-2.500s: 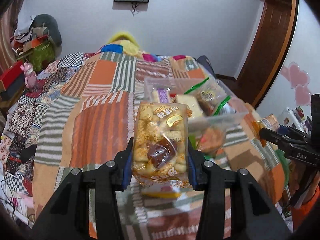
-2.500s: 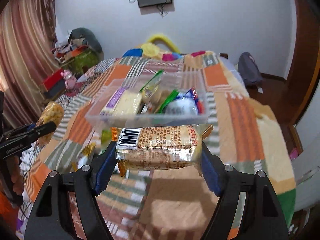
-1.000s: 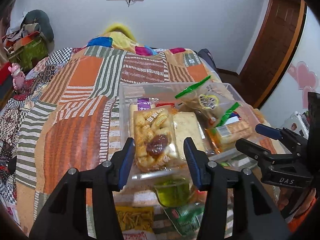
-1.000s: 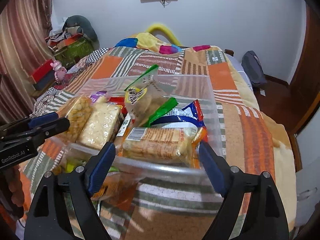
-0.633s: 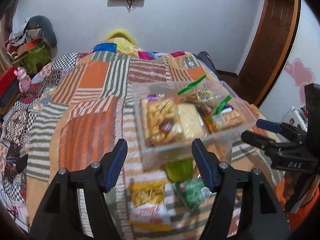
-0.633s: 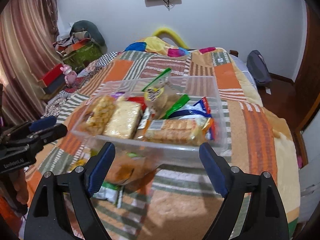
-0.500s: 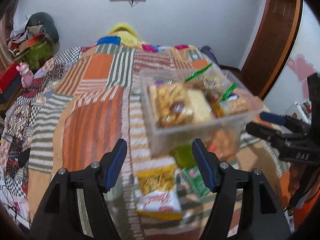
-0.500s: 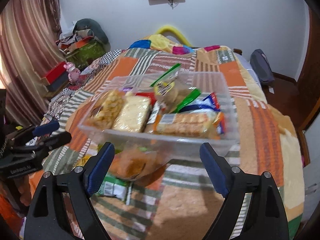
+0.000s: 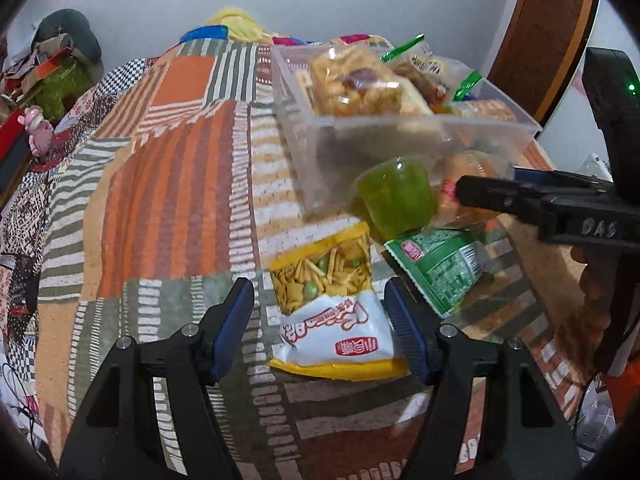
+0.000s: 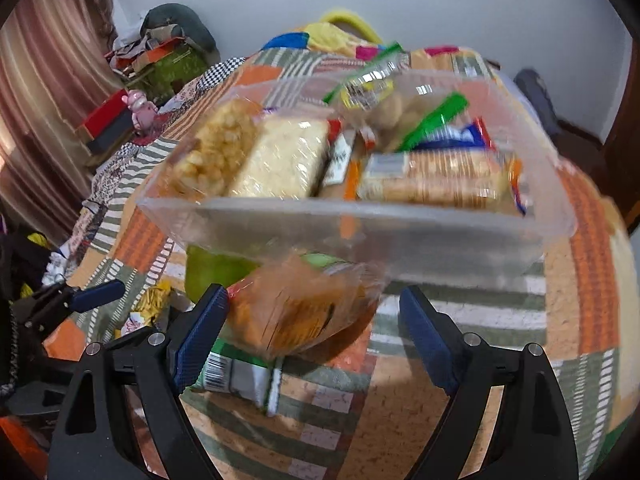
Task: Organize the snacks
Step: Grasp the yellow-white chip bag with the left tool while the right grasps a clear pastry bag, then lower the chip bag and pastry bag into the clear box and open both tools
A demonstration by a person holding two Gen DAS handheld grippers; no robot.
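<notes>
A clear plastic bin (image 9: 320, 148) (image 10: 360, 232) on the patchwork bed holds several snack packs, among them a puffed-snack bag (image 9: 352, 84) and a cracker pack (image 10: 440, 180). In front of it lie a yellow-and-white snack bag (image 9: 332, 304), a green jelly cup (image 9: 394, 196), a green packet (image 9: 440, 268) and an orange clear bag (image 10: 300, 308). My left gripper (image 9: 320, 320) is open around the yellow-and-white bag. My right gripper (image 10: 314, 328) is open around the orange bag; it also shows at the right of the left wrist view (image 9: 520, 196).
The patchwork quilt (image 9: 168, 184) covers the bed. Clutter, a red box (image 10: 106, 120) and a pink toy (image 10: 140, 104) sit at the far left. A wooden door frame (image 9: 540, 32) stands at the right, a curtain (image 10: 44, 72) at the left.
Both grippers let go of their snack packs into the bin, opened, then drew back and dropped low over the loose snacks in front of the bin.
</notes>
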